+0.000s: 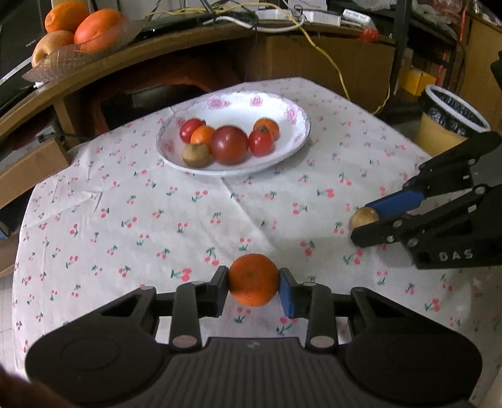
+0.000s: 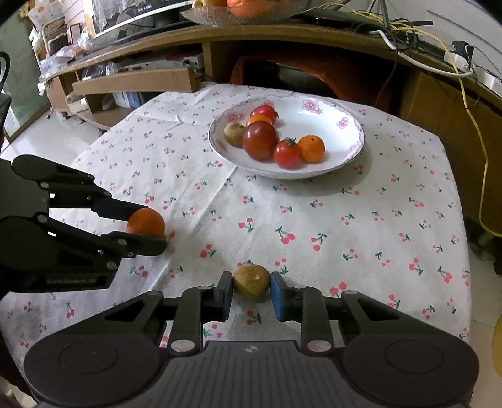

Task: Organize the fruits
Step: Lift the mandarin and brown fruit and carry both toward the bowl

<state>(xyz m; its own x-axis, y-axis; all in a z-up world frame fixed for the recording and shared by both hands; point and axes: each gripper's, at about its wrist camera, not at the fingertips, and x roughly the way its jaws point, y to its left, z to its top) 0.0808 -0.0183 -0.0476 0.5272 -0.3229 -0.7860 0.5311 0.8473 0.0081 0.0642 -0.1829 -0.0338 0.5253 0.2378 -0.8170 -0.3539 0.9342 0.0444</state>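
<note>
My left gripper (image 1: 253, 290) is shut on an orange mandarin (image 1: 253, 280) near the table's front; both show at the left of the right wrist view, gripper (image 2: 157, 224) and mandarin (image 2: 146, 222). My right gripper (image 2: 251, 290) is shut on a brown kiwi (image 2: 251, 282), also seen at the right of the left wrist view (image 1: 364, 217). A white flowered plate (image 1: 291, 135) at the far middle of the table holds several tomatoes, two mandarins and a kiwi. The plate (image 2: 339, 147) is also in the right wrist view.
The table has a white cherry-print cloth (image 1: 157, 219). Behind it stands a wooden desk (image 1: 188, 40) with a glass dish of oranges (image 1: 84, 28) and cables. A lined bin (image 1: 451, 116) stands at the far right, a cardboard box (image 1: 31, 169) at the left.
</note>
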